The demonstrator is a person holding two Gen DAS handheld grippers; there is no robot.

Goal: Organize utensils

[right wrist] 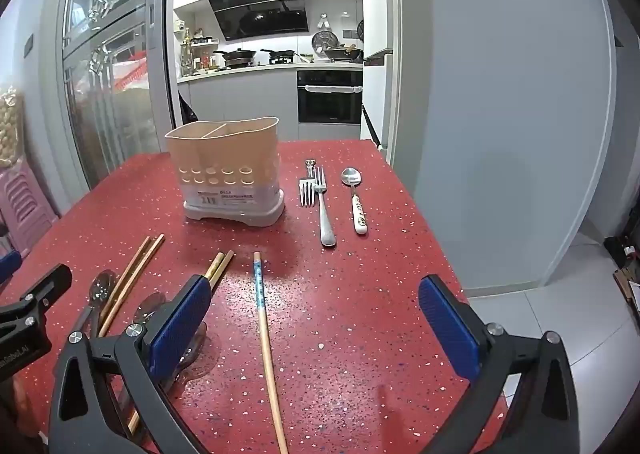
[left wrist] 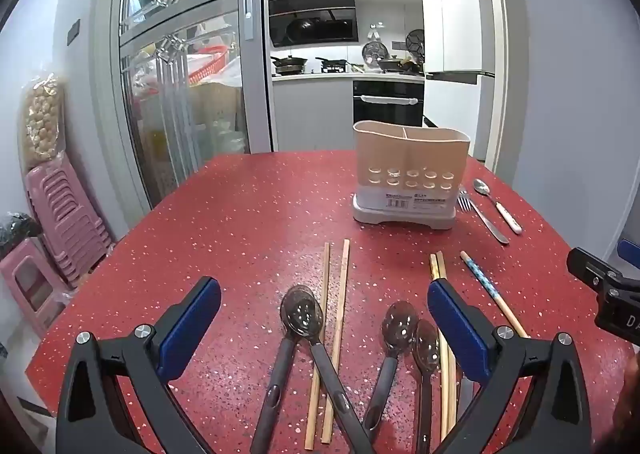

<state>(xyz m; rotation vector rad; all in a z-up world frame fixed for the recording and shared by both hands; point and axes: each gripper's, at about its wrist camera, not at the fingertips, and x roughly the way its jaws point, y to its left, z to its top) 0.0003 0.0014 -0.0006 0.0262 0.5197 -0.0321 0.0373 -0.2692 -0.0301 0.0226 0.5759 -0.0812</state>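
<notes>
A beige two-compartment utensil holder (left wrist: 410, 174) (right wrist: 226, 178) stands empty on the red table (left wrist: 248, 214). In front of it lie several dark slotted spoons (left wrist: 302, 314), a wooden chopstick pair (left wrist: 338, 318), another pair (left wrist: 438, 266) (right wrist: 218, 268) and a blue-patterned chopstick (left wrist: 482, 282) (right wrist: 262, 310). Two forks (right wrist: 320, 198) and a ceramic-handled spoon (right wrist: 354, 194) lie right of the holder. My left gripper (left wrist: 324, 330) is open and empty above the slotted spoons. My right gripper (right wrist: 316, 328) is open and empty above the blue-patterned chopstick.
Stacked pink stools (left wrist: 60, 214) stand left of the table by a glass sliding door (left wrist: 180, 94). The table's right edge (right wrist: 440, 238) drops to a grey tiled floor. A kitchen with an oven (right wrist: 330, 98) lies beyond the far edge.
</notes>
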